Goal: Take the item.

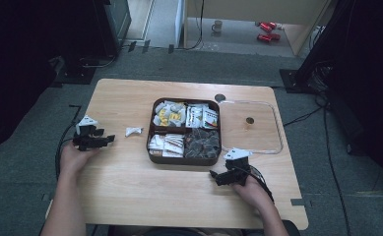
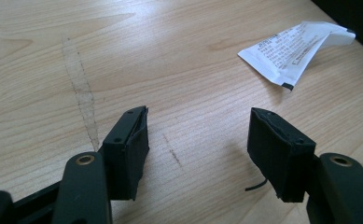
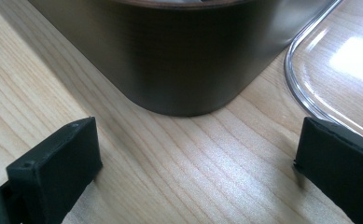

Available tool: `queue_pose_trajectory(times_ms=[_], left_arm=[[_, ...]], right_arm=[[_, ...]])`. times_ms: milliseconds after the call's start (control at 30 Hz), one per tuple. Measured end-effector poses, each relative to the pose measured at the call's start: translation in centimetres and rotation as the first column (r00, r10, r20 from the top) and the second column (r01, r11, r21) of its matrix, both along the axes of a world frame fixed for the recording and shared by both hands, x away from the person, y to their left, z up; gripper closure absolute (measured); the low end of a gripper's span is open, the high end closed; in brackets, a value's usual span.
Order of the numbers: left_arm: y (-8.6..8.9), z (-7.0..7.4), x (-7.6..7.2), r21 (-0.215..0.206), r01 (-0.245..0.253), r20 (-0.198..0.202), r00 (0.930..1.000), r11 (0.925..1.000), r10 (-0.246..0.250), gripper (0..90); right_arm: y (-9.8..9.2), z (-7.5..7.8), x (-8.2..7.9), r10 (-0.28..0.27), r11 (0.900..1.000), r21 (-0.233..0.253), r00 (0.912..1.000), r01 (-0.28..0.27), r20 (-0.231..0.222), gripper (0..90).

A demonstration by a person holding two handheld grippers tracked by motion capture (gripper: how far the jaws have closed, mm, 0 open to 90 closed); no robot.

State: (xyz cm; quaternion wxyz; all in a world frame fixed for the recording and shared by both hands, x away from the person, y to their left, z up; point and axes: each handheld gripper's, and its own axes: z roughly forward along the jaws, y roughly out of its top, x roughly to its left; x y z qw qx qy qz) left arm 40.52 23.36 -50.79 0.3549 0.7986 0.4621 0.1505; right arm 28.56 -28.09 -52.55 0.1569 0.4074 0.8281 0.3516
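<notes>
A dark brown box (image 1: 152, 155) with four compartments sits mid-table, holding several sachets and dark packets. One white sachet (image 1: 133, 131) lies loose on the wood just left of the box; in the left gripper view the sachet (image 2: 293, 49) lies ahead and to the right of the jaws. My left gripper (image 1: 109, 139) rests at the table's left, open and empty (image 2: 195, 140). My right gripper (image 1: 212, 173) is low near the box's front right corner, open with nothing between its jaws (image 3: 195, 154). The box wall (image 3: 179, 56) stands right ahead of it.
A clear plastic lid (image 1: 275, 128) lies flat just right of the box; its rim (image 3: 305, 88) curves close to my right jaw. Two round holes (image 1: 220, 98) mark the tabletop. Beyond the table, a mug (image 1: 217, 25) and red items (image 1: 267, 30) lie on the floor.
</notes>
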Motion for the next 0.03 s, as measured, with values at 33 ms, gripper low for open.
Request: queue_pose_trajectory(times_ms=[33], left_arm=[[0.00, 0.00, 0.00, 0.000, 0.000, 0.000, 1.0000, 1.0000, 0.000, 38.4]], right_arm=[[0.00, 0.00, 0.00, 0.000, 1.000, 0.000, 1.0000, 0.000, 0.000, 0.0]])
